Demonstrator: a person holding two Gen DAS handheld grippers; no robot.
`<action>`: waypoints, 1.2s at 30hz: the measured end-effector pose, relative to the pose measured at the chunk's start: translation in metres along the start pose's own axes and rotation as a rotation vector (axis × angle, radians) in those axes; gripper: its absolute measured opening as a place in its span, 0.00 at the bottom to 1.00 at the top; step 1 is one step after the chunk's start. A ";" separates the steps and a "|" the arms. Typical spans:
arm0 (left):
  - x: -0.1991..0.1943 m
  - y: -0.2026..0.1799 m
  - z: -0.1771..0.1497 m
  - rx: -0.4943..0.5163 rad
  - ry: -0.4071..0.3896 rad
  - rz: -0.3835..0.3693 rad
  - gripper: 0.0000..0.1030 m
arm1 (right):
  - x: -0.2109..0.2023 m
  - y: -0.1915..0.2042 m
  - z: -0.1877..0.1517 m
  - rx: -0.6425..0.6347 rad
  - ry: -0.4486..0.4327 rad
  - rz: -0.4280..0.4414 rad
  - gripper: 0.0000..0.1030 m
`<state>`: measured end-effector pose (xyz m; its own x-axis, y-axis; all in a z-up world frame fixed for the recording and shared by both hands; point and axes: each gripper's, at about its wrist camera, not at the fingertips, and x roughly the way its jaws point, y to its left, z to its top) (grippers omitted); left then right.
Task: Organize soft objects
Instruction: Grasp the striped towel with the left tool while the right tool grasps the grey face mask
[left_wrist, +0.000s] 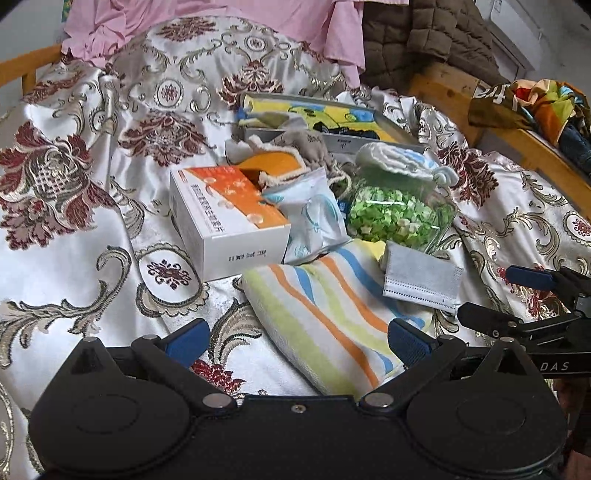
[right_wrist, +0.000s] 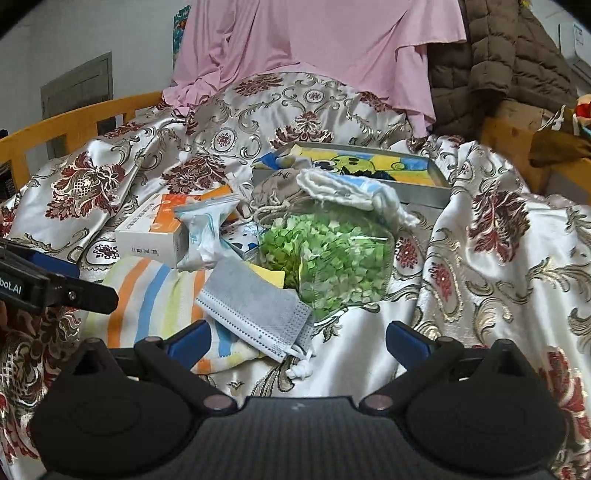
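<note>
A striped towel (left_wrist: 325, 314) (right_wrist: 147, 295) lies on the patterned bedspread, with a grey face mask (left_wrist: 421, 280) (right_wrist: 258, 306) on its right end. Behind them are a tissue pack (left_wrist: 314, 218) (right_wrist: 203, 232), a white knitted pouch (left_wrist: 402, 158) (right_wrist: 354, 192), a grey drawstring bag (left_wrist: 306, 144) and a clear jar of green paper stars (left_wrist: 399, 214) (right_wrist: 332, 258). My left gripper (left_wrist: 297, 341) is open, just before the towel. My right gripper (right_wrist: 297, 341) is open, just before the mask; it also shows in the left wrist view (left_wrist: 524, 299).
An orange and white box (left_wrist: 225, 218) (right_wrist: 155, 229) sits left of the tissue pack. A grey tray (left_wrist: 332, 118) (right_wrist: 369, 166) holding yellow cloth stands behind. Wooden bed rails (left_wrist: 535, 147) (right_wrist: 74, 122), pink cloth (right_wrist: 314, 44) and a brown jacket (left_wrist: 424, 37) surround the bedspread (left_wrist: 74, 221).
</note>
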<state>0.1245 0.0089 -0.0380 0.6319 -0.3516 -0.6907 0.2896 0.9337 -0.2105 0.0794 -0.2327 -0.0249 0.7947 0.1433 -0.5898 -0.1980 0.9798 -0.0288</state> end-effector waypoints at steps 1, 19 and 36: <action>0.002 0.001 0.000 -0.003 0.007 -0.002 0.99 | 0.003 0.000 0.000 0.001 0.004 0.008 1.00; 0.031 0.006 0.006 -0.046 0.085 -0.115 0.99 | 0.038 -0.002 0.003 -0.017 0.032 0.087 0.90; 0.037 0.007 0.007 -0.044 0.093 -0.137 0.86 | 0.046 0.001 0.005 -0.016 0.041 0.108 0.65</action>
<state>0.1552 0.0016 -0.0604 0.5190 -0.4703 -0.7138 0.3359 0.8801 -0.3356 0.1181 -0.2246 -0.0481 0.7442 0.2422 -0.6225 -0.2908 0.9565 0.0245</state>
